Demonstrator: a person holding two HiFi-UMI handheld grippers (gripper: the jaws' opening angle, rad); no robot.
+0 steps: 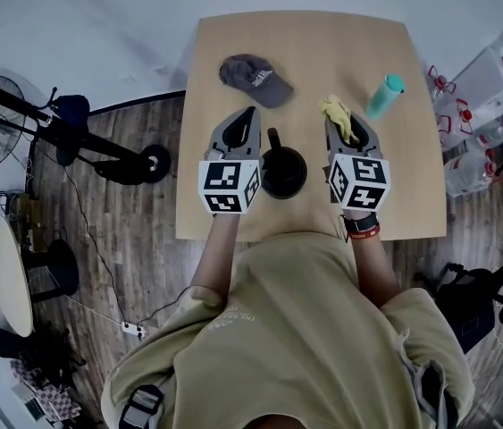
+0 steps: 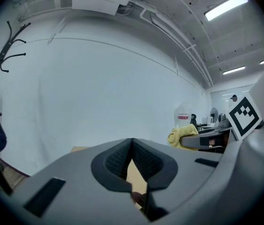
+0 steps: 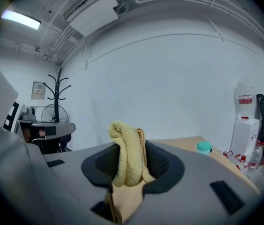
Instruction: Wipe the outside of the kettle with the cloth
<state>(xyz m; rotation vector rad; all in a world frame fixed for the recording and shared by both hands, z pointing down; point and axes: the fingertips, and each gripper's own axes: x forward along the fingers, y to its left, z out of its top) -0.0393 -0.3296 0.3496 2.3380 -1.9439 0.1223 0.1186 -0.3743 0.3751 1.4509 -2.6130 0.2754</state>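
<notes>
My right claw [image 1: 340,128] pinches the yellow cloth [image 1: 335,109] just right of the black kettle [image 1: 283,170], which stands by the desk's [image 1: 322,52] near edge between both claws, so I judge the wipe goes leftward, while my left claw [image 1: 250,114] is pressed together, empty.

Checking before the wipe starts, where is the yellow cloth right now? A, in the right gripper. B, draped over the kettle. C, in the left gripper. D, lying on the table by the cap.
A: the yellow cloth is pinched between the jaws of the right gripper, while the left gripper is closed on nothing and the kettle stands bare between the two.
</notes>
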